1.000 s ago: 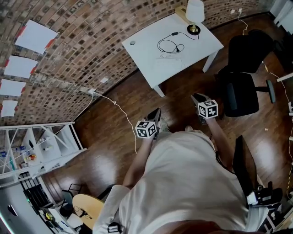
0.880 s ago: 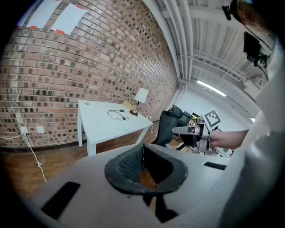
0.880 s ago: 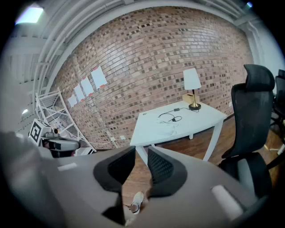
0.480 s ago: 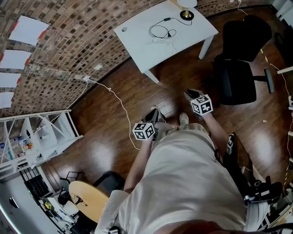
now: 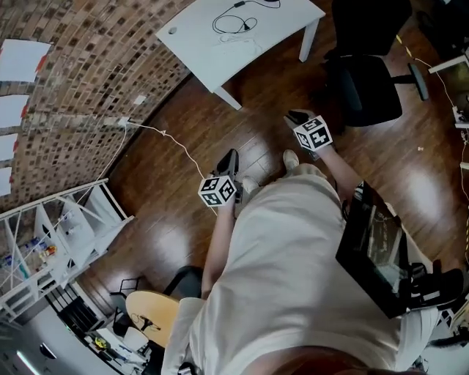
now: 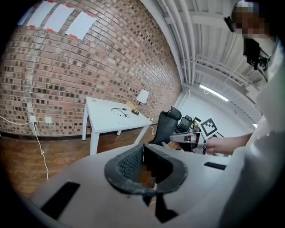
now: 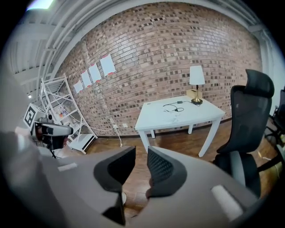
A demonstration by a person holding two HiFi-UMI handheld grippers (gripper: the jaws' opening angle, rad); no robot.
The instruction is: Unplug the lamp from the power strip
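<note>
The white table (image 5: 242, 44) stands by the brick wall at the top of the head view, with a looped black cord (image 5: 233, 22) on it. The lamp (image 7: 196, 80), white shade on a brass base, stands at the table's far corner (image 6: 142, 96); the head view cuts it off. A power strip is hard to make out. Both grippers are held over the wooden floor, well short of the table. My left gripper (image 5: 229, 157) (image 6: 142, 153) is shut with nothing in it. My right gripper (image 5: 293, 116) (image 7: 141, 162) is open by a narrow gap, empty.
A black office chair (image 5: 363, 73) stands right of the table. A white shelf rack (image 5: 58, 234) is at the left, and a white cable (image 5: 168, 143) runs from the wall across the floor. A black flat case (image 5: 370, 249) hangs at the person's right side. A round wooden stool (image 5: 150, 315) is behind.
In the head view the table has slid toward the top edge and the lamp has gone out of frame. Both grippers shifted slightly left with the person; the black case has come into view.
</note>
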